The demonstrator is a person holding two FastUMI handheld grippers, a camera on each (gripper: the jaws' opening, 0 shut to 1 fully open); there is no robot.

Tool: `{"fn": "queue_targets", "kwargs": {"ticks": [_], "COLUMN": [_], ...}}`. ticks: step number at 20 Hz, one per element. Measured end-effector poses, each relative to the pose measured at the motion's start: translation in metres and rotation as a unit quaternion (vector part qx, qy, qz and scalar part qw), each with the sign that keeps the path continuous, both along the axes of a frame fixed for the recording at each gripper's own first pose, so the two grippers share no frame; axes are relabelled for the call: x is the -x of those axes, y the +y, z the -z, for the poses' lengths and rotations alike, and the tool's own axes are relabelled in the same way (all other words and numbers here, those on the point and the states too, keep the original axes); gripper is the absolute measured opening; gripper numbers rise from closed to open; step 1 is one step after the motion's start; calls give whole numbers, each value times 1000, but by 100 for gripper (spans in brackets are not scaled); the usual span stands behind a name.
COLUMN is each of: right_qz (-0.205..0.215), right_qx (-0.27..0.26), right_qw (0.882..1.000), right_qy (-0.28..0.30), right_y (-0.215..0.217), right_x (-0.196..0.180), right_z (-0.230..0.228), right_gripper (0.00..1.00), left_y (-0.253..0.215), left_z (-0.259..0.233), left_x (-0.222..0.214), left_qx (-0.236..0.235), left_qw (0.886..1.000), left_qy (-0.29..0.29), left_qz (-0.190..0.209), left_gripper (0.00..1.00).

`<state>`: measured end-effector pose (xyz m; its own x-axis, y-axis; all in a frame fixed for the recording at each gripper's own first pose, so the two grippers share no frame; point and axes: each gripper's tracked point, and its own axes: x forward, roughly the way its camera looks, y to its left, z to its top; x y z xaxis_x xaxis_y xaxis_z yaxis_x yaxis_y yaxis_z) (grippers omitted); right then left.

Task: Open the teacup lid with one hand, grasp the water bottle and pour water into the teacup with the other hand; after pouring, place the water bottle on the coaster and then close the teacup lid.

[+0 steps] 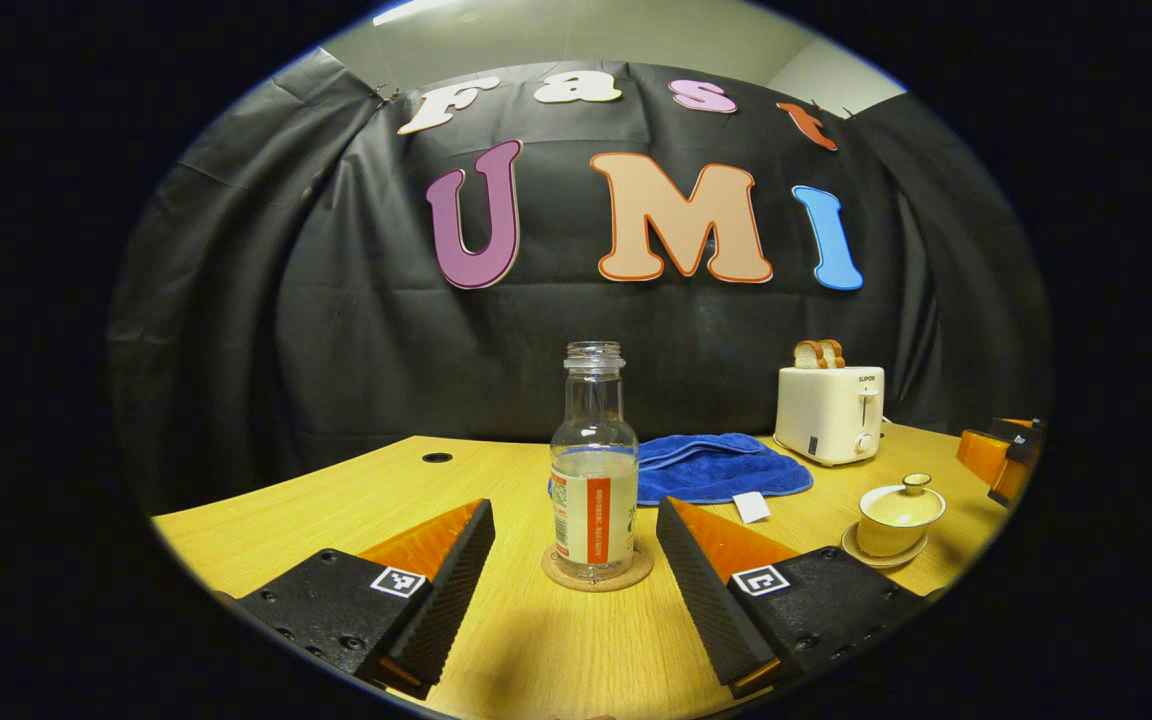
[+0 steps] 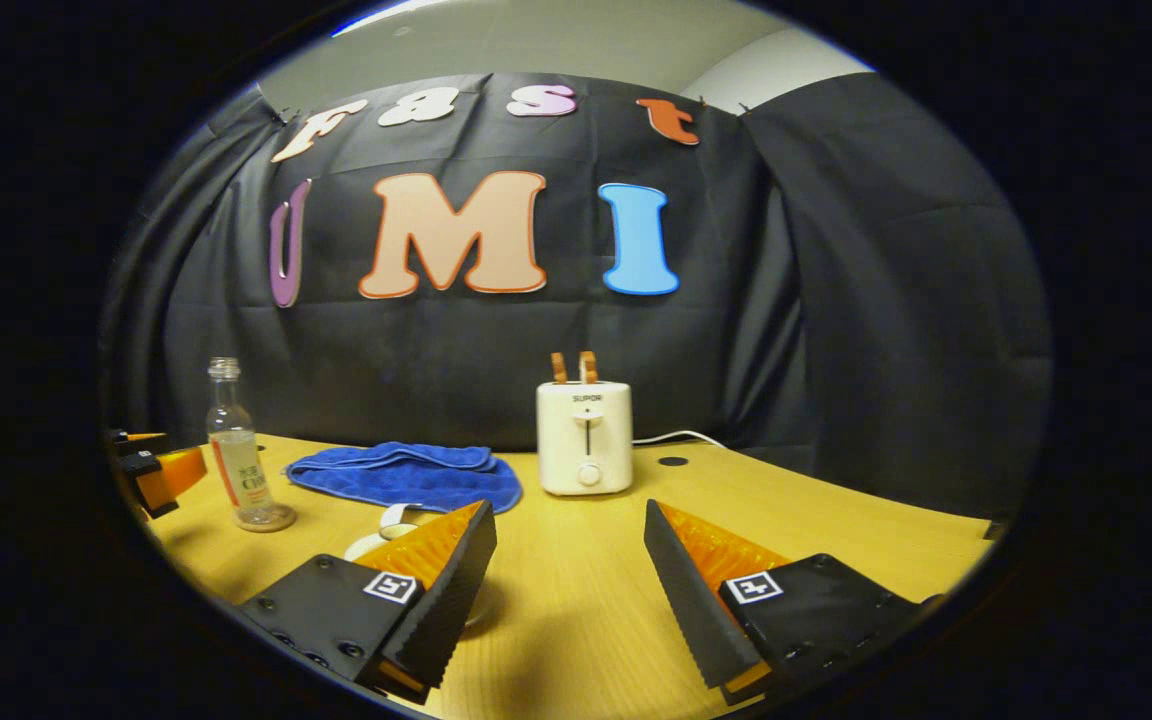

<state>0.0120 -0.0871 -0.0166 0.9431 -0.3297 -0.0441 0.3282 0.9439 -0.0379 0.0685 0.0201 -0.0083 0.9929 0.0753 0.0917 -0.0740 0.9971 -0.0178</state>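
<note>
Biggest risk I see from here: the water bottle (image 1: pixel 593 465) has no cap on and is still partly full, standing on the coaster (image 1: pixel 597 570), so a sloppy grab or a bump from one finger would tip it and soak the table (image 1: pixel 336 500). The left hand-held gripper (image 1: pixel 576 560) sits low and level, aimed straight at the bottle with its fingers spread wide, one on each side, neither touching the glass. It holds nothing.

The teacup (image 1: pixel 898 515) is off to the right on its saucer with the lid (image 1: pixel 911 490) on. In the right gripper view it's tucked mostly behind that gripper's left finger, so coming in blind could knock the lid or shove the cup. The right hand-held gripper (image 2: pixel 570 570) is also low, level, wide apart and empty, pointing more toward the toaster (image 2: pixel 585 437) than the cup. The blue towel (image 2: pixel 406 472) lies well behind.
</note>
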Motion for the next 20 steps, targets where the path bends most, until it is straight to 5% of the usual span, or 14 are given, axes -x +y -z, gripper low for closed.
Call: {"fn": "queue_targets", "kwargs": {"ticks": [20], "right_qz": [15], "right_qx": [1], "right_qw": [1000], "right_qy": [0], "right_y": [-4], "right_x": [3], "right_z": [-1], "right_gripper": [92], "left_y": [-11], "left_z": [1], "left_x": [-1], "left_qx": [-2], "left_qw": [1000], "left_qy": [-2], "left_qz": [25], "left_gripper": [95]}}
